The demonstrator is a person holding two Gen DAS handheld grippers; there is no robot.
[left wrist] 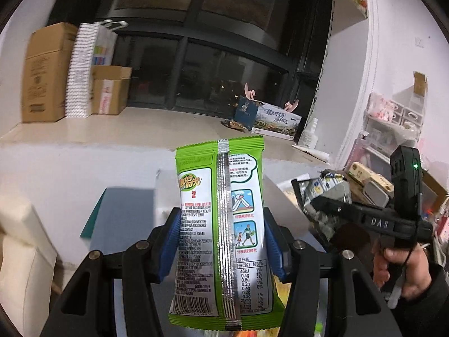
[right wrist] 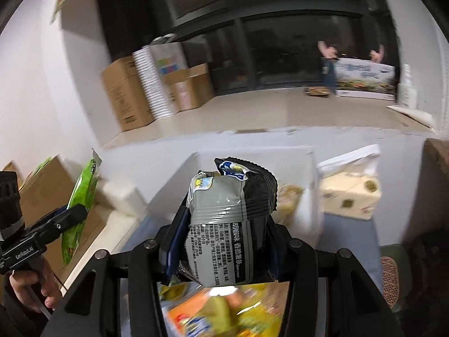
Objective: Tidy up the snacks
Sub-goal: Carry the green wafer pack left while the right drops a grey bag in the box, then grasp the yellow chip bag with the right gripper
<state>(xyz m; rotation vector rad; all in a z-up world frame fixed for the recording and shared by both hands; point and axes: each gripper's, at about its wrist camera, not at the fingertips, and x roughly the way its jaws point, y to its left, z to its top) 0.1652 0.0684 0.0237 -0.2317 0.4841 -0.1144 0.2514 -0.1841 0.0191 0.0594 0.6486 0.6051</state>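
My left gripper (left wrist: 220, 241) is shut on a green and white snack packet (left wrist: 221, 233) and holds it upright, back side toward the camera. My right gripper (right wrist: 224, 241) is shut on a grey and black snack bag (right wrist: 227, 221), held up above a pile of yellow and orange snack packs (right wrist: 221, 311). The right gripper with its grey bag (left wrist: 328, 205) also shows at the right of the left wrist view. The left gripper with its green packet (right wrist: 80, 205) shows at the left of the right wrist view.
A white open box (right wrist: 306, 151) stands ahead, beside a cream tissue pack (right wrist: 350, 193). Cardboard boxes (left wrist: 47, 73) and a stack of paper cups (left wrist: 80, 70) stand on the windowsill at left. A printed carton (left wrist: 276, 122) lies at its right. Cluttered shelves (left wrist: 393, 118) stand far right.
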